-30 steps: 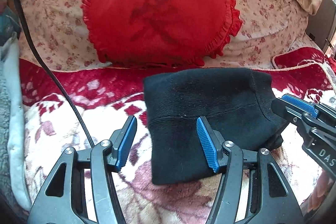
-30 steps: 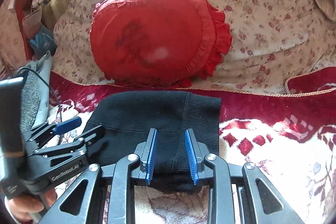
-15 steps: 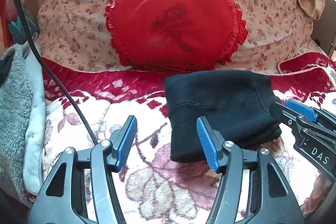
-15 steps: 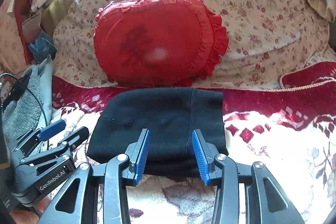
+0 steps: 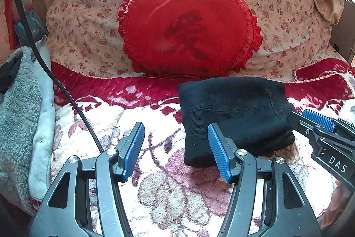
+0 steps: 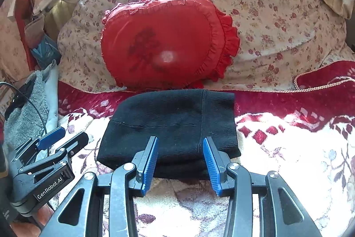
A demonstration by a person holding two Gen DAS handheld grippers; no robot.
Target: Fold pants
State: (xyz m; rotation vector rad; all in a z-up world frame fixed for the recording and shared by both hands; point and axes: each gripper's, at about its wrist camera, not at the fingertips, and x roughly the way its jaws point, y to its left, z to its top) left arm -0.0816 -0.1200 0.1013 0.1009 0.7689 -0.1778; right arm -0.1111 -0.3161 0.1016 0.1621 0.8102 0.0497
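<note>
surface: bed, floral red-and-cream blanket (image 5: 177, 197) under both my grippers.
left gripper (image 5: 175, 148): jaws apart, nothing between them; blanket only. Sits just left of the bundle's near-left corner.
right gripper (image 6: 180, 159): jaws parted, no pad pressing cloth; near edge of the bundle lies just ahead, between the tips.
pants (image 6: 173, 126): black knit, folded into a compact rectangle with layers stacked at the near edge, flat on the blanket mid-bed, free of both grippers.
behind: red frilled cushion (image 5: 188, 30) leaning on a floral pillow (image 5: 288, 14); grey fleece (image 5: 17, 114) and a cable (image 5: 66, 92) at left.
step: folding looks finished; I read this as release and back-off.
next: pull both grippers clear without snagging the top layer; at most a pat to flatten the near edge.
vs a second ago: right jaws were narrower, close over the near edge; now wider. Both views show the bundle farther off, more blanket in front.
</note>
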